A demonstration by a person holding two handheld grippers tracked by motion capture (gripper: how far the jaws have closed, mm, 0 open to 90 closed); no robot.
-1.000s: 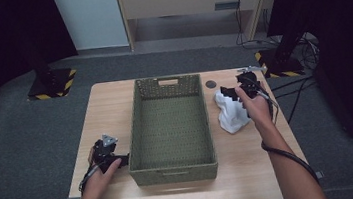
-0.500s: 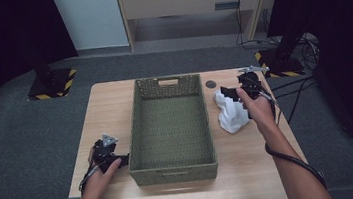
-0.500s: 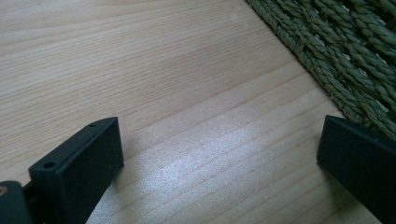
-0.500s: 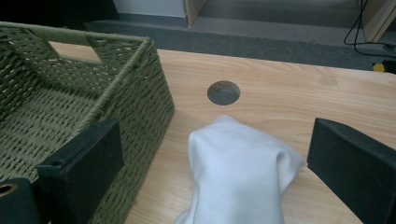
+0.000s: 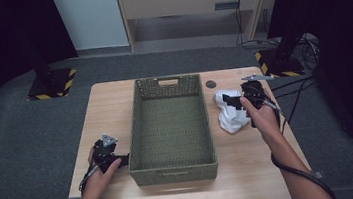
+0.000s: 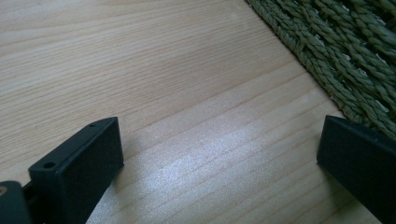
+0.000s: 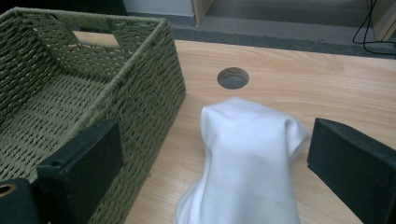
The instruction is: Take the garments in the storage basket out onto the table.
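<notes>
On the light wooden table (image 5: 105, 107) the white crumpled cloth (image 7: 250, 158) lies beside my empty green woven basket (image 5: 174, 167), between my right gripper's (image 5: 239, 103) wide-open jaws, not yet grabbed, while my left gripper (image 5: 121, 159) waits open and empty.

Green woven basket (image 5: 174, 165), white cloth (image 7: 250, 154), pale wood table (image 5: 254, 181).

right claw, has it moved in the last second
Yes, slightly. In the high view the right claw has drifted a little toward the person's edge of the table, away from the hole, over the white cloth.
</notes>
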